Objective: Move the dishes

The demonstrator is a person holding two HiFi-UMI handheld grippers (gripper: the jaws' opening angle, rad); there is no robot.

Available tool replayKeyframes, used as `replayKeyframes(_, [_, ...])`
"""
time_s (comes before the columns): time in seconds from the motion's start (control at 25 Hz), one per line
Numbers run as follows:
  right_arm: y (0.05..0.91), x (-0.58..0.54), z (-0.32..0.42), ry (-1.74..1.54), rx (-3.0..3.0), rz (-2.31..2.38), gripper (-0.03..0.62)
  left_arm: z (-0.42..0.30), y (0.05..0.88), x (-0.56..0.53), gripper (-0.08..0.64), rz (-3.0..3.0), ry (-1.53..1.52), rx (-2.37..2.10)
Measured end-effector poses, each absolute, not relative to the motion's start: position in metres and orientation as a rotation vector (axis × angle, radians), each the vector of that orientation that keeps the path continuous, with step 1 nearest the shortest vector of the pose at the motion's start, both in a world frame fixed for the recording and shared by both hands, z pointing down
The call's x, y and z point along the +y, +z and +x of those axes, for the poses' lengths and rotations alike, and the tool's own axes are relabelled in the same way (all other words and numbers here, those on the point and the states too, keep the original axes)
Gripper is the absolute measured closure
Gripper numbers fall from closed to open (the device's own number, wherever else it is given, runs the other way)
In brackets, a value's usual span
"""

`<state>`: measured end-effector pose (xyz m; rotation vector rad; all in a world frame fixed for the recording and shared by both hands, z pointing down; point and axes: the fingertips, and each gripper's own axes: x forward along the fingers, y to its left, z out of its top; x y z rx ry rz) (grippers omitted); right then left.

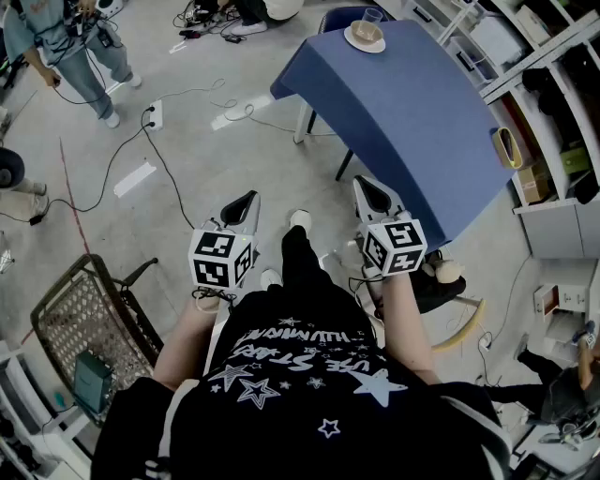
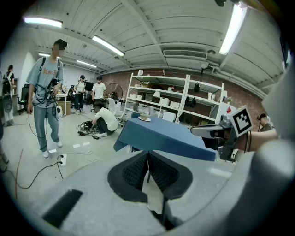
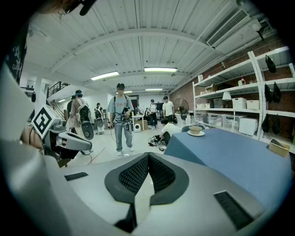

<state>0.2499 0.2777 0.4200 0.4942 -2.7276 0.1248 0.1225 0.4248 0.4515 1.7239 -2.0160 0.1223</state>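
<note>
A blue-clothed table (image 1: 412,103) stands ahead and to the right. At its far end a tan bowl sits on a cream plate (image 1: 364,37) with a clear glass (image 1: 372,17) behind it; a small tan dish (image 1: 506,147) lies near the right edge. My left gripper (image 1: 248,199) hangs over the floor, short of the table, its jaws shut with nothing between them. My right gripper (image 1: 367,184) is at the table's near edge, jaws shut and empty. In the left gripper view the pads (image 2: 148,159) meet, with the table (image 2: 161,133) beyond. In the right gripper view the bowl and plate (image 3: 196,131) sit far off.
Cables and a power strip (image 1: 155,114) cross the floor on the left. A person (image 1: 70,47) stands at the far left; others sit or stand further back. A wire basket chair (image 1: 89,323) is at my lower left. Shelving (image 1: 553,103) lines the right wall.
</note>
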Motion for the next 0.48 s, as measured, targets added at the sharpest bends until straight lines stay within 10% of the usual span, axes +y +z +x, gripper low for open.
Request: replayKeyframes(0.48, [0.4175,0.2786,0.2432,0.112,-2.737,0.491,0.588,0.1199,0.4533,0.4267,0.538,1.72,0.134,-2.005])
